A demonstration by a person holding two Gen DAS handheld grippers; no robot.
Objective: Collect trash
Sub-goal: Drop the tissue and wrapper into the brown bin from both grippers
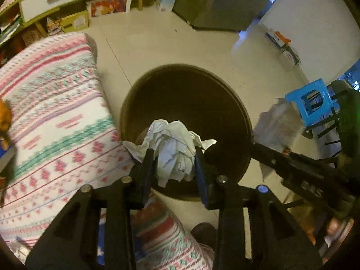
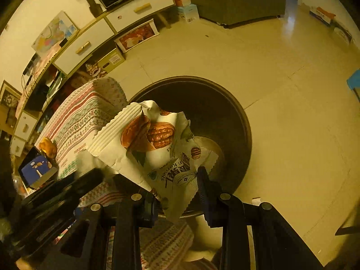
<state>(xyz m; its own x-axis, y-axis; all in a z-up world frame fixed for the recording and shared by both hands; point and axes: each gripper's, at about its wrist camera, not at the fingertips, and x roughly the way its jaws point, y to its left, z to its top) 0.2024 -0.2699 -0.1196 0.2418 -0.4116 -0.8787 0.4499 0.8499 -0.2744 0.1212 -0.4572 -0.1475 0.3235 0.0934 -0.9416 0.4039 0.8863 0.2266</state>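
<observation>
One crumpled paper ball [image 1: 173, 148], one snack wrapper [image 2: 157, 153], one dark bin [image 1: 186, 103], one blue stool [image 1: 311, 103], two claws.

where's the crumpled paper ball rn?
In the left wrist view, the crumpled paper ball sits between the left gripper fingers, over the near rim of the dark round bin, with the patterned cloth to its left.

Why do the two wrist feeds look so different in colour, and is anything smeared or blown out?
Left wrist view: whitish cast, motion blur on the patterned pink-and-white cloth; the crumpled white paper ball in the left gripper stays sharp. Right wrist view: strong yellow cast, glare streak on the glossy tiled floor, printed nut-snack wrapper crisp. Both: fisheye bending, dark round bin underexposed inside.
</observation>
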